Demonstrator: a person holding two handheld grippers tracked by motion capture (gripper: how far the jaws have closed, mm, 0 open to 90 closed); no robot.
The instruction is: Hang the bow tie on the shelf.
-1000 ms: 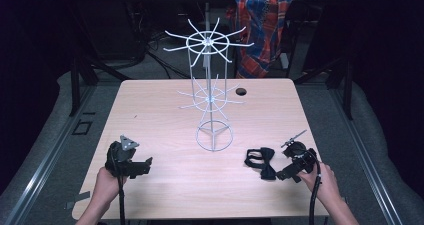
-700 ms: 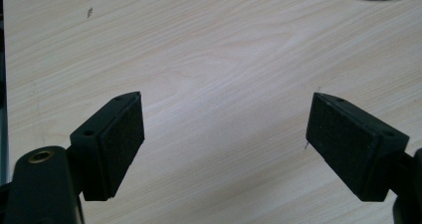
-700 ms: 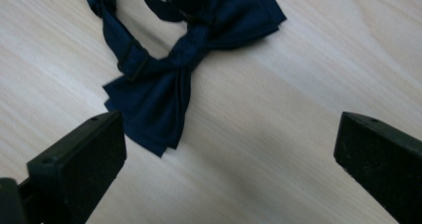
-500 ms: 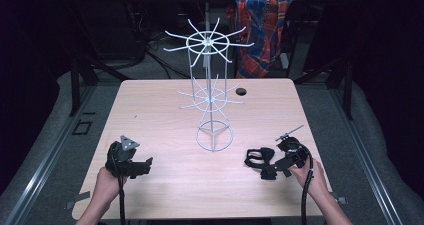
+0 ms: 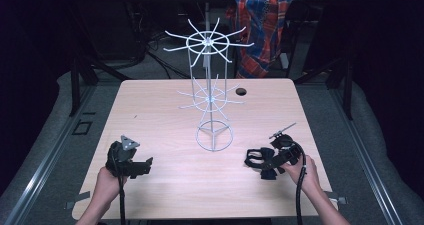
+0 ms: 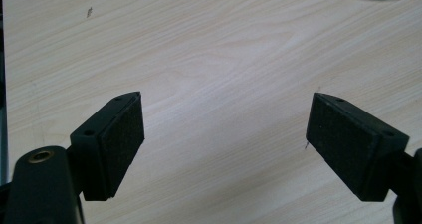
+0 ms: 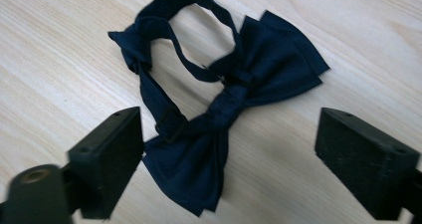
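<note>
right gripper view: dark bow tie [image 7: 234, 99] flat on the pale wooden table [image 7: 59, 50], strap curled into a loop above the knot. lower wing of the bow lies between the two black jaws, close to the left pad [image 7: 119, 154], not pressed by either. jaws stand wide but have just been closing in a little.

high view: right gripper [image 5: 265, 160] low at the table's near right, bow tie [image 5: 256, 157] at its tip. left gripper [image 5: 142, 166] near left, well apart. white wire rack [image 5: 210, 92] upright mid-table.

left gripper view: left gripper [image 6: 224, 134] jaws spread wide over bare wood, nothing between them.
</note>
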